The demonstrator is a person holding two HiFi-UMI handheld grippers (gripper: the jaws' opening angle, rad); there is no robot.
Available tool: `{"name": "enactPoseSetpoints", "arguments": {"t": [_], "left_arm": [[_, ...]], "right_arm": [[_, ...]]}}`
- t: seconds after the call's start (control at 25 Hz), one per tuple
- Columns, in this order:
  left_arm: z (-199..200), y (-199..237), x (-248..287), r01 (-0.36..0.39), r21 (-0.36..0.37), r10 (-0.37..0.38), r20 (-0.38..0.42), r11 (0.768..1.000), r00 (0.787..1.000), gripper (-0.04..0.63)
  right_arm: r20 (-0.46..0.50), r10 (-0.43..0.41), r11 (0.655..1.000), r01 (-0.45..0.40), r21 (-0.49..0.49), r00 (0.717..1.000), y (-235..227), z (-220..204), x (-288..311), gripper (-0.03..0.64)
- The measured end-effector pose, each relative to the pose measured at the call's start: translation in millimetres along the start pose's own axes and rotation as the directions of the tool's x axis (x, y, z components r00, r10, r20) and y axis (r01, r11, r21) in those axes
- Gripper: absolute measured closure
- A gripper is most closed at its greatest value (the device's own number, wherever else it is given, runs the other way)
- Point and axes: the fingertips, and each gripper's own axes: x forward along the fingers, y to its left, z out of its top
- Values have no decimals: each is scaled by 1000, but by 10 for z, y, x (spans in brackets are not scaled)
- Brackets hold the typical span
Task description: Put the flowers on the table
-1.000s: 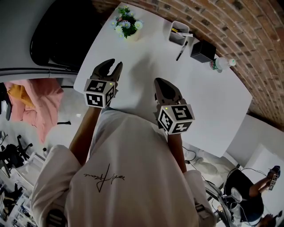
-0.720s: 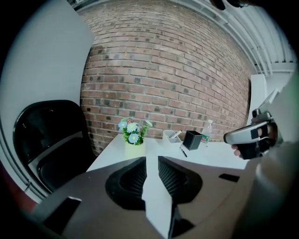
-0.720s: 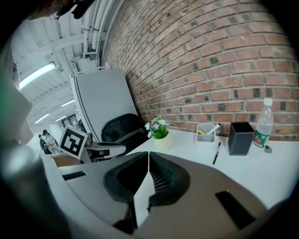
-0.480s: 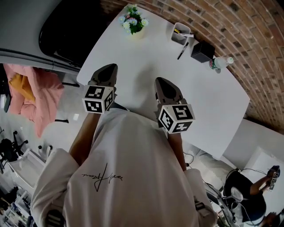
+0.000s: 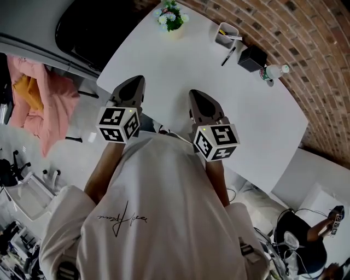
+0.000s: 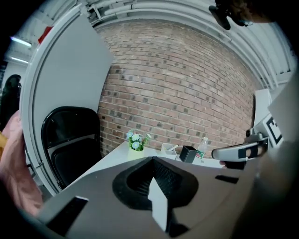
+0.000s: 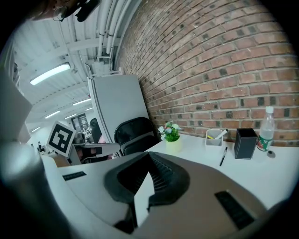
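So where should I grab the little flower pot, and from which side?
Probably the pale pot itself, not the flowers. It stands upright near the far corner of the white table, with bare tabletop on the near side, so come in level from there and close the jaws across its round sides, below the flowers.

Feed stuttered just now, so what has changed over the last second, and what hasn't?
The left gripper closed its jaws: apart a second ago, now together on nothing. Nothing was picked up or released. The right gripper stayed shut and empty, and the flowers stayed at the far corner of the table, untouched.
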Motion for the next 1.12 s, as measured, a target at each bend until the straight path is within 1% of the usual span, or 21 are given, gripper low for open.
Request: {"name": "enactPoseSetpoints", "arguments": {"t": [0.16,0.32,0.48,0.6,0.76,0.92,1.12], "left_arm": [[33,-138,-156,11,32,-12,15,999,1000,591],[59,-252,-300,1,70,-3,21,998,1000,591],[94,-363,-358,31,59,-32,19,998,999,591],[148,-410,-405,39,51,-40,21,998,999,591],[153,-530,-423,55,78,-56,12,995,998,591],[129,-729,-434,88,100,-89,3,991,996,591],[39,-861,-444,110,106,-109,-19,988,994,591]], "right_arm": [[5,20,1000,-20,-7,1000,69,-22,-80,594],[18,58,998,-58,-19,998,121,-31,-177,594],[24,102,995,-102,-8,995,136,-12,-237,594],[15,133,991,-133,2,991,152,10,-251,594],[11,149,989,-150,8,989,115,-5,-322,594],[14,144,989,-144,-19,989,54,14,-456,594],[6,139,990,-139,-18,990,23,-24,-553,594]]}}
